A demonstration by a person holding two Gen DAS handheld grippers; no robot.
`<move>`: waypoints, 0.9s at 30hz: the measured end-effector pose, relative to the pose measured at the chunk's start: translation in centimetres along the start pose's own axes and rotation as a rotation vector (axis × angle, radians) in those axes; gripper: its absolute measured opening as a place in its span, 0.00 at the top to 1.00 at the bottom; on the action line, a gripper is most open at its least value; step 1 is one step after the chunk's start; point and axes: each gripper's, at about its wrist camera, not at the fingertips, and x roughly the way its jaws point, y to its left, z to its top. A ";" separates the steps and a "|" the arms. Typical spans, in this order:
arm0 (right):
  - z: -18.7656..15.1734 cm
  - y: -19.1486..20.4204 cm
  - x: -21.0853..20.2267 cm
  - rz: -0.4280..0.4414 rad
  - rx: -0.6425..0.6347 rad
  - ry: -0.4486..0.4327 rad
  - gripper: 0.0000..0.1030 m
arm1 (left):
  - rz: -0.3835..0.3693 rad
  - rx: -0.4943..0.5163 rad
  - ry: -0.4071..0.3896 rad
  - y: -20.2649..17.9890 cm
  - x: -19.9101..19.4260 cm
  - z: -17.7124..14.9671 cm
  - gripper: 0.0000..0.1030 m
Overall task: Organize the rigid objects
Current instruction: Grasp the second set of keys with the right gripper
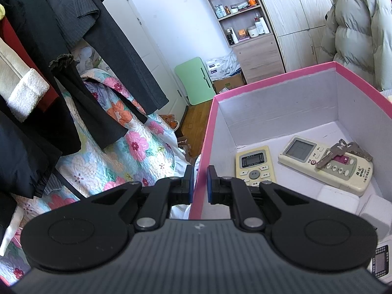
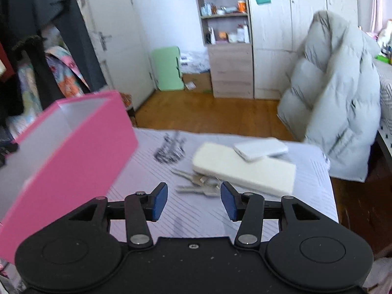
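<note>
My left gripper (image 1: 199,183) is shut on the left wall of the pink box (image 1: 274,78), one pad outside and one inside. Inside the box lie a small cream remote (image 1: 254,165), a larger cream remote (image 1: 325,161) with a bunch of keys (image 1: 343,153) resting on it, and white blocks (image 1: 338,198). In the right wrist view the pink box (image 2: 73,147) stands at the left. My right gripper (image 2: 194,202) is open above the striped bed sheet, nothing between its pads. Just beyond it lie loose keys (image 2: 196,187), a cream remote (image 2: 245,171) face down and a small white flat object (image 2: 259,149) on top of it.
A dark tangled item (image 2: 171,149) lies on the sheet behind the keys. A grey puffer coat (image 2: 338,103) hangs at the right, dark clothes (image 1: 73,49) at the left over a floral quilt (image 1: 127,152). Shelves (image 2: 225,24) and a green board (image 2: 169,68) stand by the far wall.
</note>
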 end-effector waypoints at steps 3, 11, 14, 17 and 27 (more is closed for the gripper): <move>-0.2 -0.5 1.6 -0.004 0.003 0.027 0.48 | 0.002 0.004 0.000 0.0 0.0 0.0 0.90; 0.2 -0.3 5.5 -0.035 -0.070 0.058 0.48 | 0.006 0.010 0.000 -0.1 0.0 0.0 0.90; 0.0 0.8 5.7 -0.035 -0.076 0.040 0.58 | 0.005 0.014 -0.005 -0.2 0.0 0.0 0.90; -0.3 1.6 5.0 -0.005 -0.049 0.040 0.74 | 0.000 -0.002 -0.006 0.1 0.0 -0.1 0.90; -1.7 3.0 1.7 0.141 -0.030 0.070 0.75 | 0.003 0.010 -0.011 -0.2 0.1 -0.2 0.90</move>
